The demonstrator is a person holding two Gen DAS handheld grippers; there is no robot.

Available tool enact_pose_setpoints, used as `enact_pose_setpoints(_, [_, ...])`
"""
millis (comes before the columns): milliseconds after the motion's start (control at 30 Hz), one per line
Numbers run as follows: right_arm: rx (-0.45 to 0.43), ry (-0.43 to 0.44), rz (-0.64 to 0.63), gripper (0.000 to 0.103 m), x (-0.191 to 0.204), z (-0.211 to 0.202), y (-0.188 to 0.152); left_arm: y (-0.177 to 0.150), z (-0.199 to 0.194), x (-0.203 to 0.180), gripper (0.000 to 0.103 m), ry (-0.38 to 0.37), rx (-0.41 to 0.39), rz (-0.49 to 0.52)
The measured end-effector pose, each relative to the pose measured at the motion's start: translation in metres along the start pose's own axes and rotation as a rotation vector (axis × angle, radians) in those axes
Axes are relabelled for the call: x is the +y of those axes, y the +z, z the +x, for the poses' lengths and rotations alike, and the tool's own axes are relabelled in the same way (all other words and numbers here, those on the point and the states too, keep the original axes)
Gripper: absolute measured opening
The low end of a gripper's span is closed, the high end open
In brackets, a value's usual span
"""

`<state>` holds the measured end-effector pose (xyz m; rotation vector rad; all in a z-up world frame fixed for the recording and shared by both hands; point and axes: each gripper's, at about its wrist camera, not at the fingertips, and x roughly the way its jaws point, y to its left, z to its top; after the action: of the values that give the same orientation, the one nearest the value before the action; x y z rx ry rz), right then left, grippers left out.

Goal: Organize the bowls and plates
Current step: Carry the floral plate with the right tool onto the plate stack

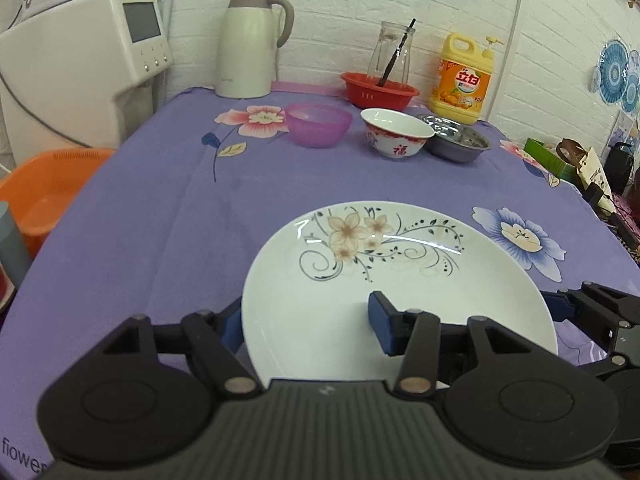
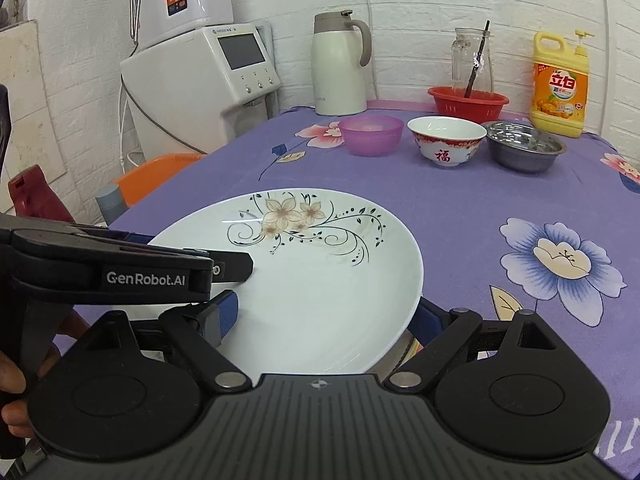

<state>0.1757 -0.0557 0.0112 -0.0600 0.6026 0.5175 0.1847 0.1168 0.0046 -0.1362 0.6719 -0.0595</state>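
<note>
A white plate with a flower pattern (image 1: 400,280) (image 2: 304,280) is held near the table's front edge. My left gripper (image 1: 306,322) is shut on the plate's left rim, one finger on top, one beneath. My right gripper (image 2: 324,312) grips its right rim the same way; it also shows in the left wrist view (image 1: 560,304). At the back stand a purple plastic bowl (image 1: 318,124) (image 2: 371,134), a white and red china bowl (image 1: 396,132) (image 2: 446,140) and a steel bowl (image 1: 456,138) (image 2: 522,150).
A purple flowered cloth (image 1: 160,220) (image 2: 460,208) covers the table. At the back are a thermos jug (image 1: 250,40), a red basket (image 1: 378,90) with a glass jar (image 1: 392,52), and a yellow detergent bottle (image 1: 460,80). A water dispenser (image 1: 80,60) and an orange basin (image 1: 44,192) stand left.
</note>
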Motion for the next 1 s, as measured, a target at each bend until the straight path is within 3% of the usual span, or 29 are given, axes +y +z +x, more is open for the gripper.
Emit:
enact_pose_setpoints(100, [0.0,0.008,-0.001,0.103,-0.001,-0.001,-0.001,-0.004,0.003,0.011,0.055,-0.033,0.0,-0.033])
enact_pose_setpoints(267, [-0.009,-0.033,-0.021,0.103,0.003,-0.003,0.002,0.001,-0.001,0.007,0.058,-0.033,-0.032,-0.007])
enact_pose_setpoints(467, [0.024,-0.007,-0.019,0.103,-0.007,-0.002,0.003,0.008,0.0,0.008,0.06,-0.028,-0.047,-0.027])
enact_pose_setpoints(667, [-0.119,-0.036,0.098,0.103,-0.034,-0.03,0.009,0.017,-0.006,0.005,0.063,-0.022,-0.075,-0.026])
enact_pose_setpoints(833, [-0.13,-0.05,0.131,0.103,-0.048,-0.032,0.013,0.028,-0.005,-0.009,0.072,-0.026,-0.079,-0.011])
enact_pose_setpoints(1000, [-0.109,-0.045,0.168,0.103,-0.061,-0.032,0.01,0.035,0.0,-0.025,0.072,-0.023,-0.059,-0.002])
